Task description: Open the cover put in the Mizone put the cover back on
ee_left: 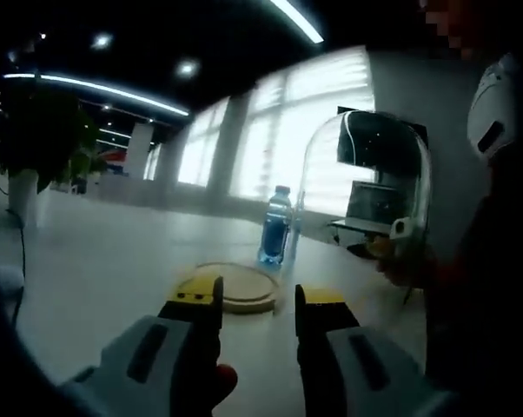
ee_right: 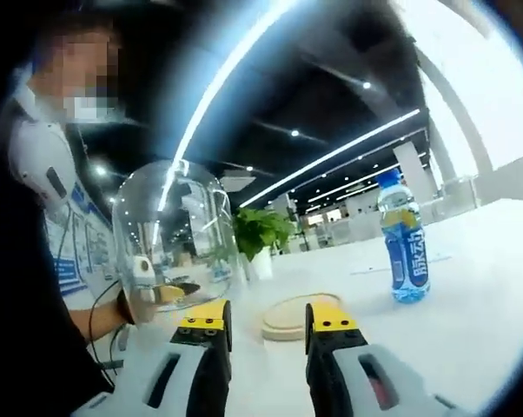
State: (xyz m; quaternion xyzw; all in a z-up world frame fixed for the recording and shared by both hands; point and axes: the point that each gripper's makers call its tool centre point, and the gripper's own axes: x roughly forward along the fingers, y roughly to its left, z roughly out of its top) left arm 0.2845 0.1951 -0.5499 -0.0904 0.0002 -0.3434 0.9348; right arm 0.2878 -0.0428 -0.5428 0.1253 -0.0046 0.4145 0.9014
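Note:
A clear glass dome cover [ee_left: 366, 174] [ee_right: 170, 230] is held up at its lower rim by a person's hand [ee_left: 392, 256] [ee_right: 127, 306], off to the side of a round wooden base [ee_left: 235, 287] [ee_right: 296, 314] lying bare on the white table. The blue Mizone bottle [ee_left: 276, 226] [ee_right: 405, 248] stands upright on the table beyond the base. My left gripper [ee_left: 257, 300] is open and empty, just short of the base. My right gripper [ee_right: 268, 323] is also open and empty, with the base straight ahead between its jaws.
A person in a white vest [ee_right: 40, 156] [ee_left: 496, 109] stands close beside the dome. A potted plant [ee_right: 261, 233] [ee_left: 36, 130] stands farther back on the table. A sheet of paper [ee_right: 366, 268] lies near the bottle. The white tabletop [ee_left: 96, 261] stretches wide.

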